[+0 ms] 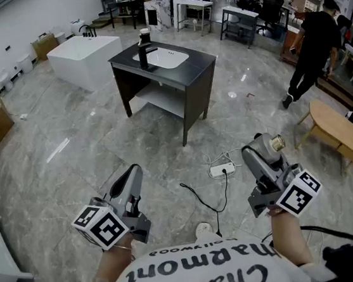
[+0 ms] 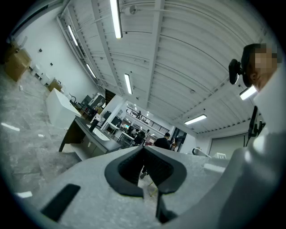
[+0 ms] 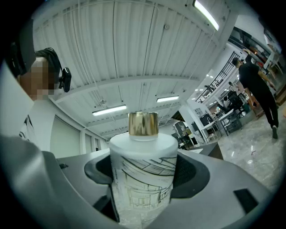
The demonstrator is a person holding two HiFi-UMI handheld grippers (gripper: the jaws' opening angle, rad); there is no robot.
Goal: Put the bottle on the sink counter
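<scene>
My right gripper [image 1: 267, 149] is held low at the right and is shut on the bottle [image 1: 274, 144]. In the right gripper view the bottle [image 3: 143, 179] is a frosted white cylinder with a line drawing and a gold cap, upright between the dark pads [image 3: 196, 172]. At the left, my left gripper [image 1: 132, 173] is shut with nothing in it; its tips [image 2: 144, 150] meet in the left gripper view. The sink counter [image 1: 196, 64], a dark vanity with a white basin and a black faucet, stands several steps ahead across the floor, and shows small in the left gripper view [image 2: 87, 129].
A white bathtub [image 1: 83, 56] stands left of the counter. A power strip [image 1: 223, 170] and its black cable lie on the grey floor between me and the counter. A round wooden table [image 1: 337, 127] is at the right. A person in black [image 1: 310, 57] walks at the far right.
</scene>
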